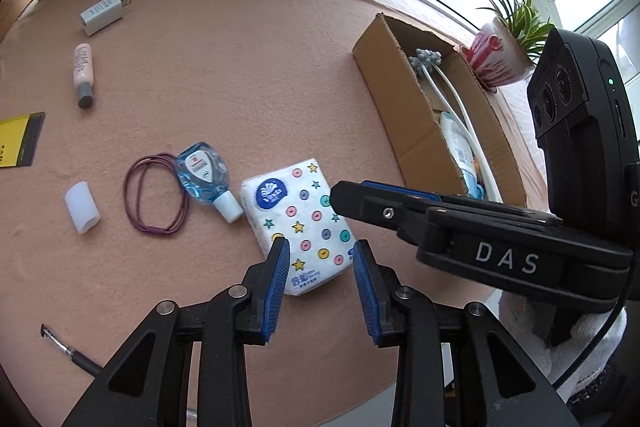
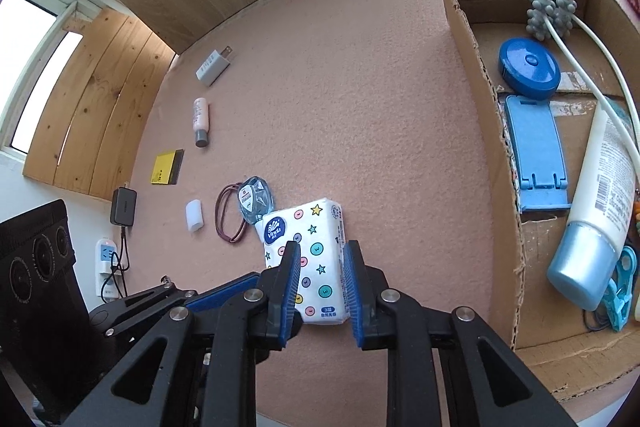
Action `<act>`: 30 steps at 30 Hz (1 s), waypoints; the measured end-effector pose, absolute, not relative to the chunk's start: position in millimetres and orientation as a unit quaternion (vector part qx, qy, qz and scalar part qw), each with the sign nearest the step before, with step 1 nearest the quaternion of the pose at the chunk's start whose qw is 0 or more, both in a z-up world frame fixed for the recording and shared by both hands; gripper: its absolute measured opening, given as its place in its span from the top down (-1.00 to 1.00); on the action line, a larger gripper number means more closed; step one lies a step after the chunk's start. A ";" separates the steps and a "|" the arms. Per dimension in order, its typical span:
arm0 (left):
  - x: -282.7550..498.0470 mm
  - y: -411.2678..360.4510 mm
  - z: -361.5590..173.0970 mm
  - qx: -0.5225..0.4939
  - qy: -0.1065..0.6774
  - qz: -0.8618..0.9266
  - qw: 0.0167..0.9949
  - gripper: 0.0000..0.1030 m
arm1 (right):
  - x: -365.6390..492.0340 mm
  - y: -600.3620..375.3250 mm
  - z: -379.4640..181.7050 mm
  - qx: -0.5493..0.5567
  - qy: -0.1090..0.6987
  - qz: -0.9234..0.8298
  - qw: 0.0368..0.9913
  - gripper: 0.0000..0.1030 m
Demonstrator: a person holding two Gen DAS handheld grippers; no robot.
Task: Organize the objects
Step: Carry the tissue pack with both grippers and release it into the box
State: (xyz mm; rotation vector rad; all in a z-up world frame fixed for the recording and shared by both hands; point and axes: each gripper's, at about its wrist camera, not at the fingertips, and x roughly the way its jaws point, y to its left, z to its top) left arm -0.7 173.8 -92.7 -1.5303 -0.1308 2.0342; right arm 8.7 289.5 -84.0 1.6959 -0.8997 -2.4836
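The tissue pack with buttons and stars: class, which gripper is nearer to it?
Right. The right gripper straddles the tissue pack, jaws open; the left gripper hovers open at its near end.

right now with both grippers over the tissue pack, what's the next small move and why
Probably lower the right hand-held gripper and close it on the tissue pack: its open fingers already straddle the pack, which lies flat on the mat beside the cardboard box.

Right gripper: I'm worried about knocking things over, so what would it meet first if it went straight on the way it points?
Most likely the tissue pack, framed by the open right gripper; depth is unclear.
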 end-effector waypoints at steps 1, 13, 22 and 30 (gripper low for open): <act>-2.0 171.0 -93.8 -0.576 -0.049 0.764 0.287 0.31 | 7.8 289.1 -84.2 0.541 -0.286 -0.791 0.003 0.59; -8.1 169.9 -124.3 -0.603 -0.086 0.741 0.284 0.14 | -4.4 277.1 -107.9 0.580 -0.286 -0.763 0.024 0.35; -3.6 174.7 -109.0 -0.590 -0.069 0.751 0.288 0.14 | 5.9 279.2 -101.2 0.569 -0.305 -0.764 0.018 0.35; -4.9 190.1 -76.3 -0.559 -0.055 0.769 0.304 0.14 | 13.9 289.2 -68.8 0.530 -0.310 -0.789 0.009 0.35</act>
